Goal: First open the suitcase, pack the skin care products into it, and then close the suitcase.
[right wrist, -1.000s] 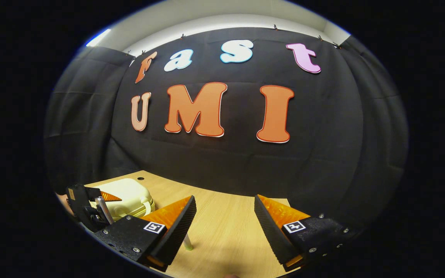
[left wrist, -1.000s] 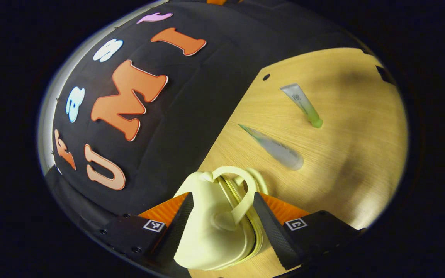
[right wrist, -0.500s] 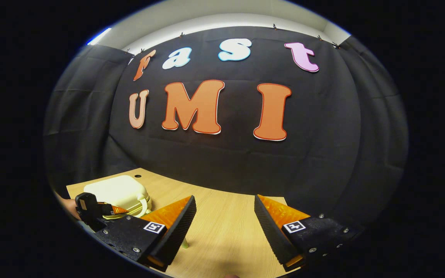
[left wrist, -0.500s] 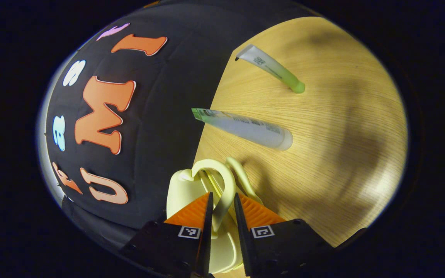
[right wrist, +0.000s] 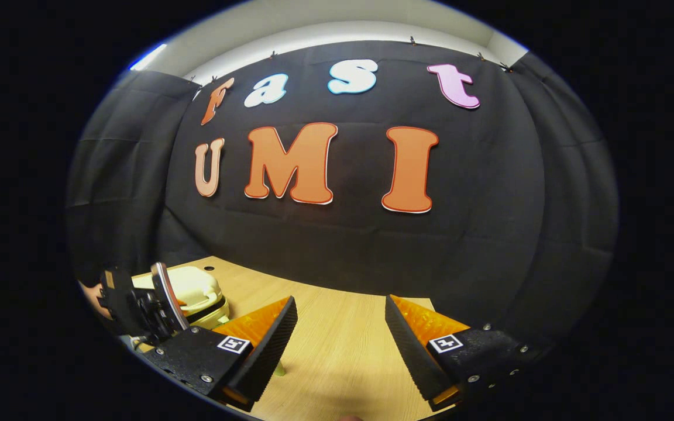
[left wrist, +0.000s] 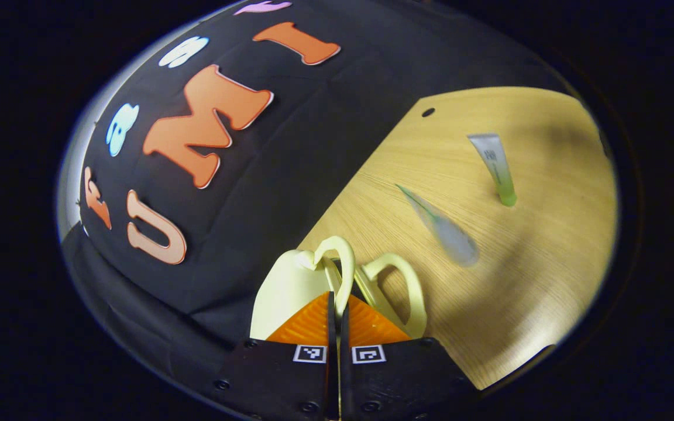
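Your left gripper [left wrist: 337, 304] is pinching one thin loop handle [left wrist: 341, 263] of the pale yellow mini suitcase [left wrist: 287, 286], right at its fingertips; the twin handle [left wrist: 408, 286] hangs free just beside. It looks a light, rigid, smooth shell, so lift by the handle gently. Two soft tubes [left wrist: 442, 228] [left wrist: 496, 166] lie farther ahead on the table [left wrist: 547, 245]; their print is unreadable. Your right gripper [right wrist: 340, 327] is spread, holding nothing.
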Action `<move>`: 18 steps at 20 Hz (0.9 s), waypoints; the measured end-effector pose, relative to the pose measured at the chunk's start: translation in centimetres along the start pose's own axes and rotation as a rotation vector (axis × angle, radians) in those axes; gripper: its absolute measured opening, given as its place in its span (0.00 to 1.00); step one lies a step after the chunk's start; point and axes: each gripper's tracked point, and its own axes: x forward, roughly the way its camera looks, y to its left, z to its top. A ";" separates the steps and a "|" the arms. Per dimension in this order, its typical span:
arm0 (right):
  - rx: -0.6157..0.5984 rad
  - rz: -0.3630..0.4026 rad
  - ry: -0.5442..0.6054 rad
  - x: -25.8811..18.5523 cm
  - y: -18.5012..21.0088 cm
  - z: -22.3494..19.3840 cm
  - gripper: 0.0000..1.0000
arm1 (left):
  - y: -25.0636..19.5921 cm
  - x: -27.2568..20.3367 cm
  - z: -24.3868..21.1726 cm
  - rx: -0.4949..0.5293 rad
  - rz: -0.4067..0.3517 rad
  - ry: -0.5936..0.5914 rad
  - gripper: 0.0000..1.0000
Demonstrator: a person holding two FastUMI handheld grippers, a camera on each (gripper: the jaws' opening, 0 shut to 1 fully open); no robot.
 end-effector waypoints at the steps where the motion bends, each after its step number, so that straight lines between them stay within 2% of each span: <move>1: -0.005 0.009 0.002 0.1 0.3 -0.1 0.95 | 0.0 -0.2 0.2 -0.025 0.012 -0.013 0.01; 8: -0.024 0.054 0.002 0.6 2.5 -0.5 0.95 | 0.5 -0.7 1.3 -0.315 0.071 -0.031 0.01; 13: -0.022 0.056 0.035 1.8 4.5 -0.6 0.95 | 0.7 -0.5 1.9 -0.518 0.113 -0.059 0.01; 15: -0.032 0.039 0.039 2.4 5.2 -0.5 0.95 | 0.7 -0.3 1.9 -0.574 0.133 -0.075 0.01; 18: -0.033 -0.006 0.048 3.6 6.6 -0.2 0.96 | 0.7 -0.1 1.6 -0.565 0.183 -0.074 0.01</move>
